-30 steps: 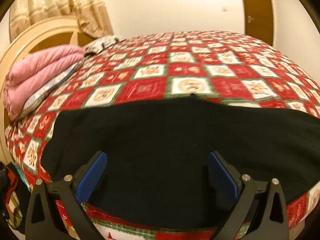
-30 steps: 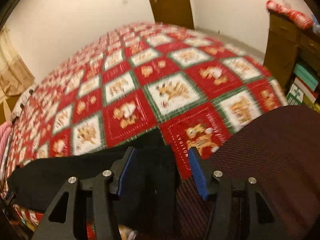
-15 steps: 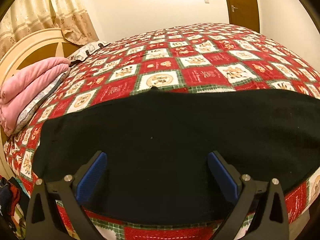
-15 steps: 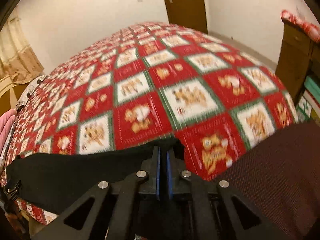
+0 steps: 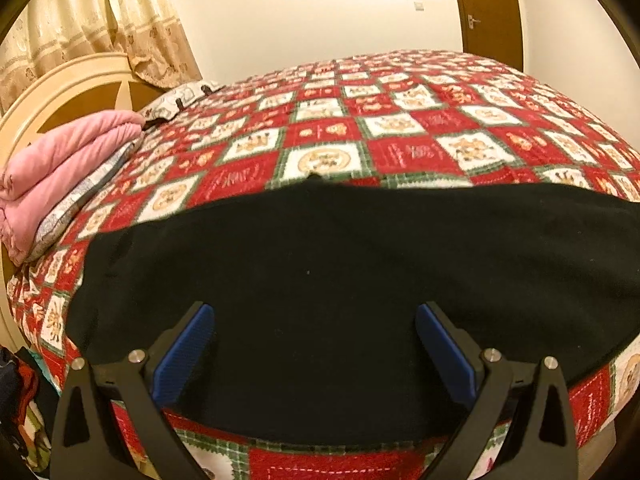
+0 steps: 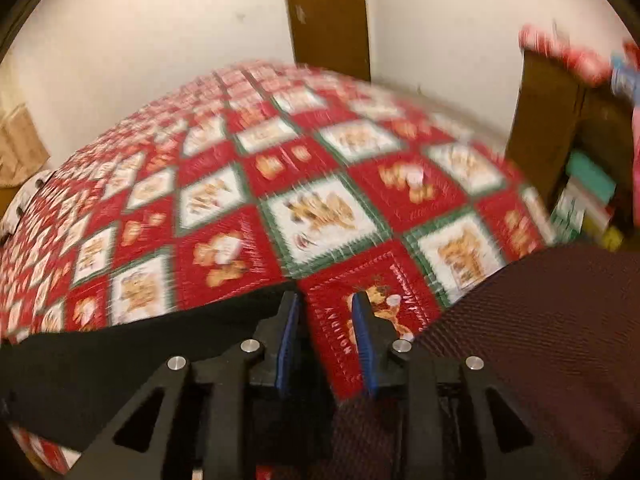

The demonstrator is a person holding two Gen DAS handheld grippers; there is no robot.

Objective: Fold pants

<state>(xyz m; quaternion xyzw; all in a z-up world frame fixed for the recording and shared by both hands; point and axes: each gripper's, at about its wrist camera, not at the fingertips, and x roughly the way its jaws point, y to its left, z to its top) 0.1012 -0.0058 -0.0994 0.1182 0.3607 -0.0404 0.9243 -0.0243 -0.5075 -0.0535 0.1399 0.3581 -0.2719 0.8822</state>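
step: smooth and square the pants (image 5: 340,300) on the near edge of the bed (image 5: 400,144) before folding | left gripper (image 5: 312,344) wide open above cloth | right gripper (image 6: 326,336) just reopened, slightly apart, nothing between | count: pants 1, grippers 2, pink blanket (image 5: 60,168) 1

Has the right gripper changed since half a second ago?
Yes. The right gripper, shut over the black pants half a second ago, has just been opening; only the red quilt shows between its pads, the pants' edge left of them.
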